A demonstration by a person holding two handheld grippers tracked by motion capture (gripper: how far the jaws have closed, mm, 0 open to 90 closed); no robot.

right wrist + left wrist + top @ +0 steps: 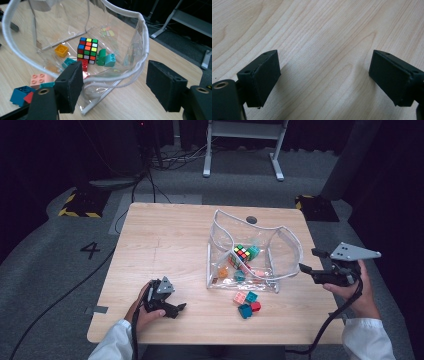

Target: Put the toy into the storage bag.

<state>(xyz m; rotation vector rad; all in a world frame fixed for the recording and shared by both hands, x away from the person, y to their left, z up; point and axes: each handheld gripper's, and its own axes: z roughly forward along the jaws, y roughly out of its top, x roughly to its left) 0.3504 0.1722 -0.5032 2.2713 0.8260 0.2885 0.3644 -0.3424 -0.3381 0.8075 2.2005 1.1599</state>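
Observation:
A clear plastic bag (225, 227) with white piping stands open on the wooden table (165, 240). Inside it lie a Rubik's cube (241, 253) and several toy bricks. In the right gripper view the cube (87, 50) sits beside a green brick (101, 57), a yellow brick (61, 50) and a red brick (84, 64). Pink (239, 297), teal (251, 296) and red (256, 306) bricks lie loose in front of the bag. My right gripper (309, 260) is open at the bag's right rim; the piping (143, 32) runs between its jaws (115, 85). My left gripper (176, 311) rests open and empty on bare wood (324, 75).
A dark round grommet (251, 220) sits in the table behind the bag. Beyond the table are white desk legs (240, 130), floor cables, and yellow-black striped blocks (80, 202). A "4" (90, 250) is marked on the grey floor at left.

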